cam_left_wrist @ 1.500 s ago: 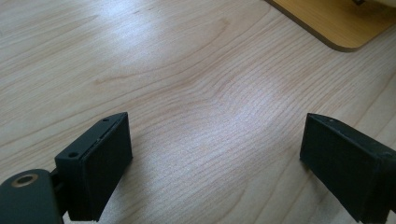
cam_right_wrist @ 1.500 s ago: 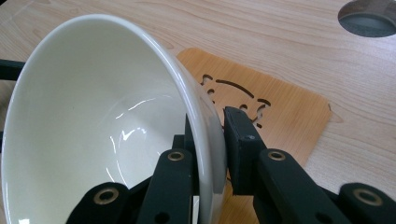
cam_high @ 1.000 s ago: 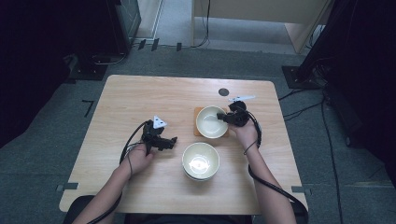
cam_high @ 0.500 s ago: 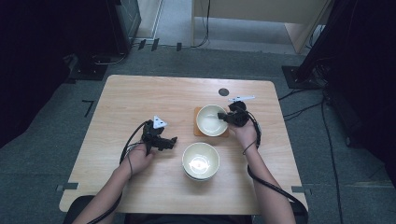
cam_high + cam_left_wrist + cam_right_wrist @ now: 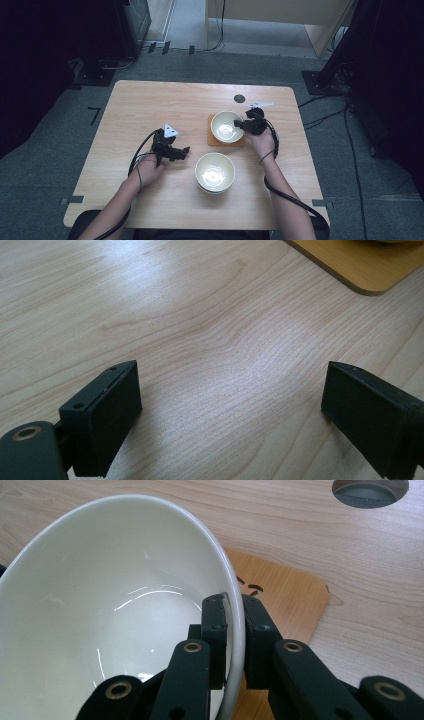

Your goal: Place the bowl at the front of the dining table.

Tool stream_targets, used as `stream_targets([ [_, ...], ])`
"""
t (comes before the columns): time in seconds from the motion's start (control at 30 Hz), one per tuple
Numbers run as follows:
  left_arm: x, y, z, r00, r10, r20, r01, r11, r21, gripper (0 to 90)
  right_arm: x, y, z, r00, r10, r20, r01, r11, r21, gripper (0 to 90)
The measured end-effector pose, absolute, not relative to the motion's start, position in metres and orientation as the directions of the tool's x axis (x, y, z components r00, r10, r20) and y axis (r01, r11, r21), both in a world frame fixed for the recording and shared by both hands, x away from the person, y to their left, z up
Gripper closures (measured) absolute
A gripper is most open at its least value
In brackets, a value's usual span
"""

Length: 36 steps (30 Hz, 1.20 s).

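A white bowl (image 5: 226, 126) rests on an orange-brown coaster (image 5: 215, 141) right of the table's middle. My right gripper (image 5: 242, 125) is shut on that bowl's right rim, one jaw inside and one outside; the right gripper view shows the bowl (image 5: 115, 610) with the gripper (image 5: 234, 625) pinching its rim above the coaster (image 5: 285, 605). Nearer the person stands another white bowl (image 5: 214, 171), apparently stacked on one below. My left gripper (image 5: 186, 150) lies open on the bare wood to the left of it; in the left gripper view it (image 5: 230, 405) holds nothing, and a corner of the coaster (image 5: 360, 262) shows at the top right.
The wooden table (image 5: 150, 107) has a round cable hole (image 5: 239, 98) near its far edge, also visible as a hole (image 5: 370, 490) in the right gripper view. Cables trail from both grippers. Dark equipment and a wooden cabinet stand on the floor beyond the table.
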<state>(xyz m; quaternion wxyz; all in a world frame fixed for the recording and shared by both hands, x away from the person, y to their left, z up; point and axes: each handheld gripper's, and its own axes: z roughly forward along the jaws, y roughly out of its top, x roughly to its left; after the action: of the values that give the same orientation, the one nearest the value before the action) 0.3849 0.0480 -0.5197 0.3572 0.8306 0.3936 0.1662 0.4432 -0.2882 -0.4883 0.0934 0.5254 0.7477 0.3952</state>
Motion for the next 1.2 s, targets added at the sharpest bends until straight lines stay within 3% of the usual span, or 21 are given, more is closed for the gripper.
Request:
stream_targets([
  [0.6,0.385,0.048,-0.520,0.634,0.773,-0.005,0.535,-0.435,0.724,8.8,0.443,-0.291,-0.488,-0.441,0.855,0.274,0.699,0.136,0.702,80.9],
  [0.97,0.385,0.048,-0.520,0.635,0.773,-0.006,0.536,-0.434,0.724,8.8,0.438,-0.293,-0.480,-0.486,0.827,0.281,0.676,0.153,0.721,62.6],
  [1.2,0.385,0.048,-0.520,0.634,0.774,-0.008,0.536,-0.432,0.725,8.8,0.435,-0.297,-0.476,-0.501,0.808,0.309,0.667,0.133,0.733,45.3],
])
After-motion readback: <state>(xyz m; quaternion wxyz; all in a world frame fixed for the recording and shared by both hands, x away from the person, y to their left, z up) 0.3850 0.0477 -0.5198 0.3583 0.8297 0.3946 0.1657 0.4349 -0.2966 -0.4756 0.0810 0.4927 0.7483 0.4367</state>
